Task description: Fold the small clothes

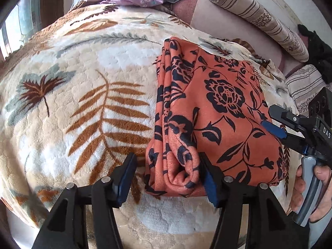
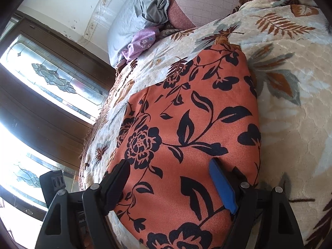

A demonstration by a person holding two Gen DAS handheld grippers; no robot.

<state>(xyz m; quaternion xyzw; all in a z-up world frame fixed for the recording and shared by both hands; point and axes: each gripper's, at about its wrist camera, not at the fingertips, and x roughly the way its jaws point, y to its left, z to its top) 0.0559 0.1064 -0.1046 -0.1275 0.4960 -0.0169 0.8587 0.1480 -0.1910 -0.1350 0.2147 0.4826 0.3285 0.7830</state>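
Item: leaf-print blanket, bare from nine o'clock to centre; left gripper at six o'clock, jaws apart, straddling the rolled near corner of the orange floral garment without pinching it. Garment lies from centre to three o'clock as a layered rectangle (several folds look done; perhaps one final fold or tidy-up left). Right gripper at three o'clock over the garment's edge, jaws apart, holding nothing.

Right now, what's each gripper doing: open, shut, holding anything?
Left gripper: open, jaws astride the orange floral garment's folded edge.
Right gripper: open over the garment, holding nothing.
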